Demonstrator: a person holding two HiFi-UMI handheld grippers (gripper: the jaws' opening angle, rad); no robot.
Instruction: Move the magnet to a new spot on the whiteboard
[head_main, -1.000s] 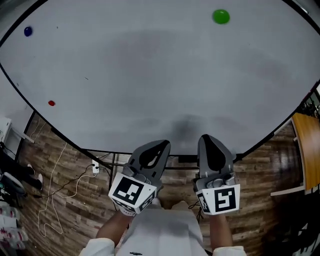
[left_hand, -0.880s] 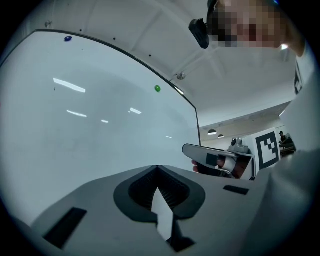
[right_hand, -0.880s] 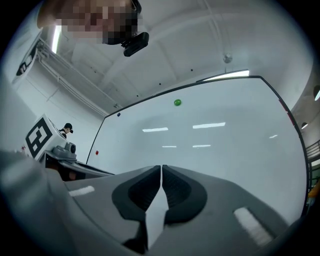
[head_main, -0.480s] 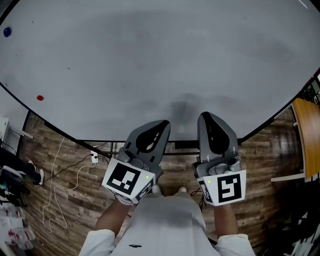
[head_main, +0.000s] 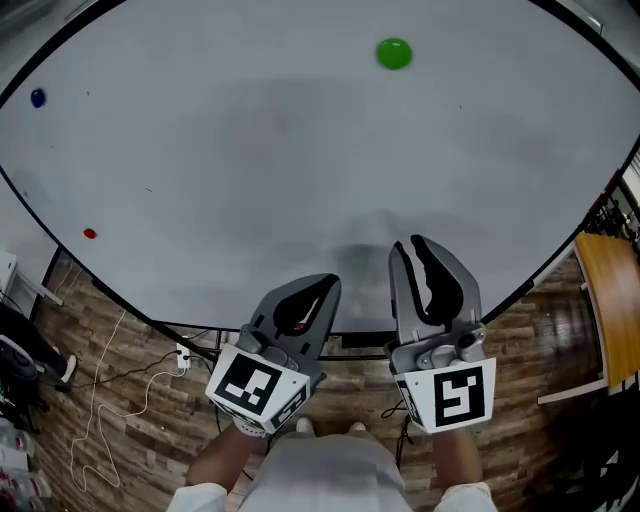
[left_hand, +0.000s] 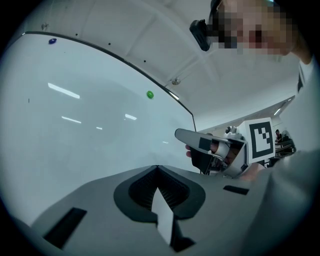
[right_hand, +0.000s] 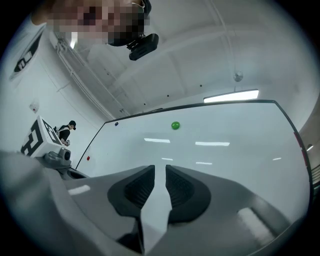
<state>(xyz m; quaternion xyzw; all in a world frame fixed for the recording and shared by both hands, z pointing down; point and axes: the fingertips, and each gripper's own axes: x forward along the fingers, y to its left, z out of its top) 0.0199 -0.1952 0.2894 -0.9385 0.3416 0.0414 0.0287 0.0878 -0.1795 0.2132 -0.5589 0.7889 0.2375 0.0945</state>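
Spotted round green magnet (head_main: 394, 53) high on large white whiteboard (head_main: 250, 150), well apart from both grippers. Holding gray left gripper (head_main: 322, 288) with jaws together, empty, near board's bottom edge. Just been opening gray right gripper (head_main: 416, 246) beside it, jaws slightly apart, nothing between.

- Whiteboard (head_main: 250, 150): pale grey-white, plain, with a thin black frame and faint darker grey smudges near its lower middle.
- Green magnet (head_main: 394, 53): bright, solid green.
- Blue magnet (head_main: 38, 98): dark blue.
- Red magnet (head_main: 90, 234): red.
- Floor (head_main: 140, 330): brown wood in a pattern of short staggered planks, light and dark mixed.
- Counter (head_main: 612, 300): warm orange-brown wood grain with a darker edge.
- Cable (head_main: 100, 400): white, in loose loops across the floor.
- Sleeves (head_main: 195, 496): white.
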